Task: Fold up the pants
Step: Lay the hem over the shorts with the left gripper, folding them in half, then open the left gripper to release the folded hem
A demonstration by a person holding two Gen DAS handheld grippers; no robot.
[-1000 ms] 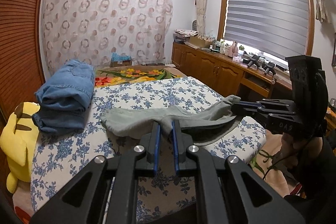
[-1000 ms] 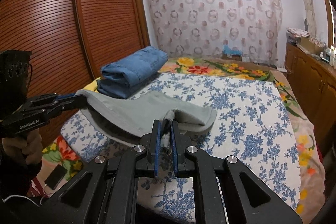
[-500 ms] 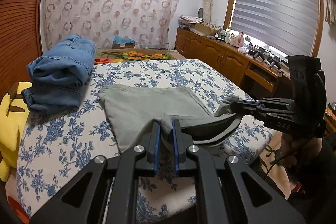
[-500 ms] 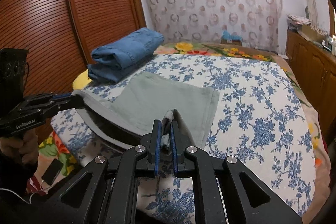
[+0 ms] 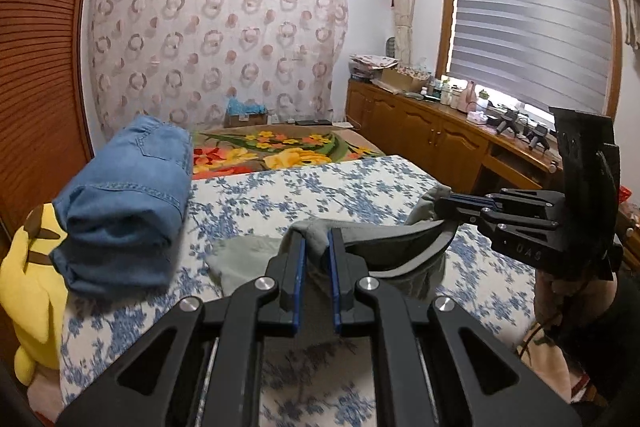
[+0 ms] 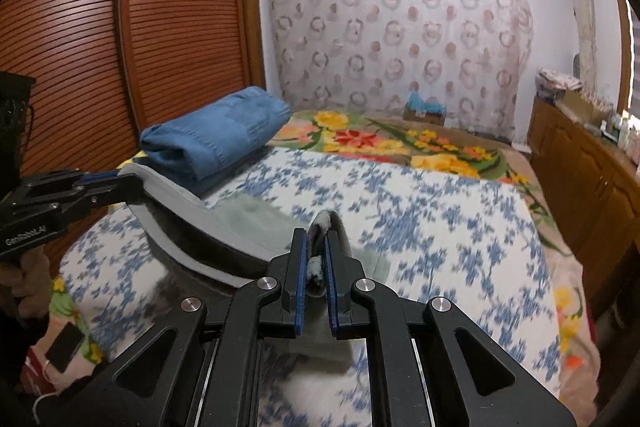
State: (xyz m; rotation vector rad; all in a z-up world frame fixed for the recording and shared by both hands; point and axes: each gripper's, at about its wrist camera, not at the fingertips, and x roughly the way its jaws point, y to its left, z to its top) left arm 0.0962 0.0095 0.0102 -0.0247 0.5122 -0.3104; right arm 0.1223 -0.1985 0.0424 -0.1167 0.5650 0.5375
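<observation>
Grey-green pants (image 5: 240, 253) lie on the blue-flowered bed sheet (image 5: 304, 187). My left gripper (image 5: 316, 239) is shut on one end of their near edge. My right gripper (image 6: 316, 239) is shut on the other end, and it also shows in the left wrist view (image 5: 442, 205). The edge hangs taut between both grippers, lifted above the bed near its front edge. The pants show in the right wrist view (image 6: 224, 223), where the left gripper (image 6: 136, 181) is at the left. Part of the pants is hidden under the grippers.
A folded blue jeans stack (image 5: 128, 203) lies at the bed's left, next to a yellow plush toy (image 5: 28, 275). A flowered blanket (image 5: 280, 147) covers the far end. Wooden cabinets (image 5: 432, 143) stand to the right, a slatted wardrobe (image 6: 120, 39) to the left. A phone (image 6: 64, 345) lies low left.
Both grippers have lifted the held edge and carried it forward toward the far side, so less of the flat pants shows. The right wrist view is blurred by motion.
</observation>
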